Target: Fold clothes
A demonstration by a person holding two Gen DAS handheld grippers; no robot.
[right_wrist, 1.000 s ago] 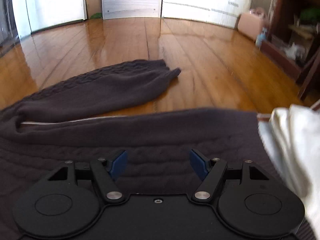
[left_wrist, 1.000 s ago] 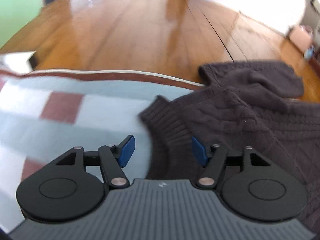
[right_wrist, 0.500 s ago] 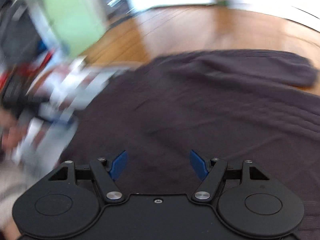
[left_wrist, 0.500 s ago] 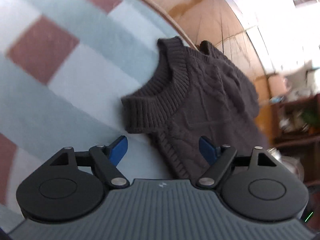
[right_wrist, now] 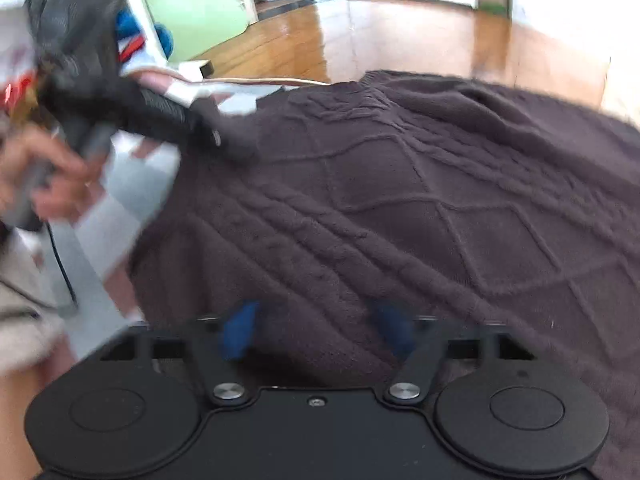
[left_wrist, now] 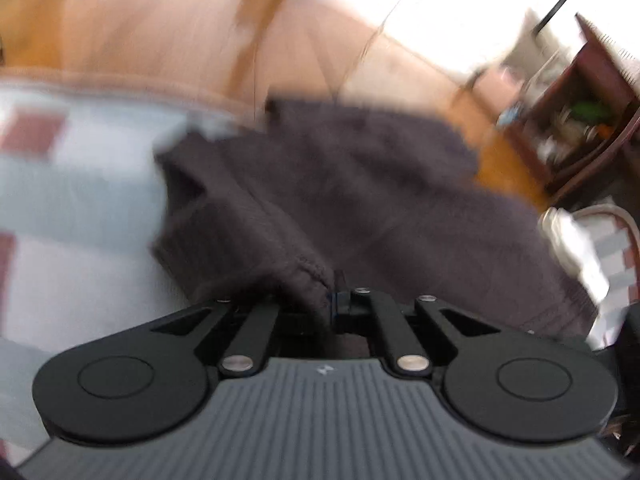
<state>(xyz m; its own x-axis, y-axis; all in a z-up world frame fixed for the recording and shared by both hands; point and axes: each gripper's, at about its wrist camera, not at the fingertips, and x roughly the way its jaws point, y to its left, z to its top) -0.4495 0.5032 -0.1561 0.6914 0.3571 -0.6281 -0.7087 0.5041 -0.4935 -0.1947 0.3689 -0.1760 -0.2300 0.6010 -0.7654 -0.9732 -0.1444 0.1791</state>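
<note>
While the left hand-held gripper (left_wrist: pixel 326 306) pinches a ribbed edge of the dark brown sweater (left_wrist: pixel 360 200), its jaws pressed together on the knit, the right hand-held gripper (right_wrist: pixel 316 330) hovers with blue pads (right_wrist: pixel 238 334) spread over the sweater's cable-knit body, gripping nothing. The sweater lies spread across a pale blue blanket (left_wrist: pixel 72 200) with red squares, on a wooden floor (left_wrist: pixel 160 28). It looks thick, soft and floppy, likely somewhat heavy, so it should drape and sag when lifted; firm ribbed edges or shoulder seams seem the best places to hold.
</note>
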